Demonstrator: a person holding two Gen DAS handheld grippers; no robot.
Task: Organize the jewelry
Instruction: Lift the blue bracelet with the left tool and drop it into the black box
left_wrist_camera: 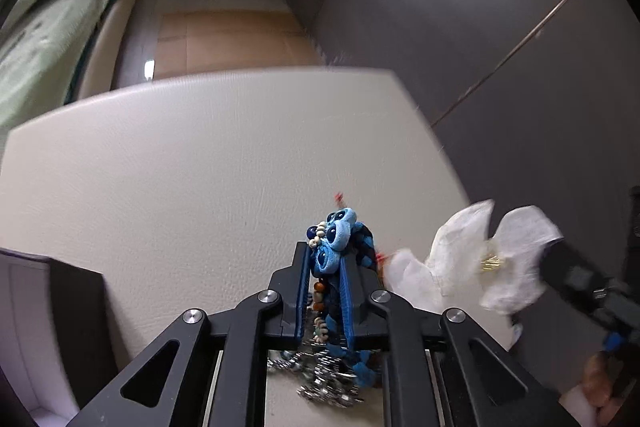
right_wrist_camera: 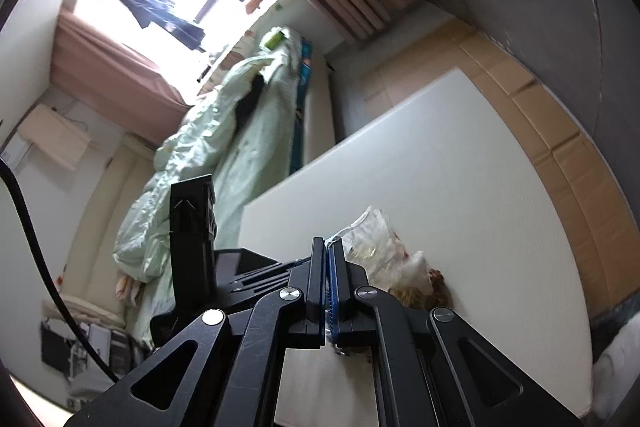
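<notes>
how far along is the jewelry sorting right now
Early, it seems. Nothing visibly put away: the dark box at the table's edge shows no jewelry inside from here. In hand: the left gripper is shut on a blue beaded piece; the right gripper pinches a clear bag. Left: silver chains.

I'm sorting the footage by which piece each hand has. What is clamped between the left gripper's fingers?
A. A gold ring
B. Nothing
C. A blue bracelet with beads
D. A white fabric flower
C: the left gripper pinches the blue bracelet, its beads showing between the fingers.
</notes>
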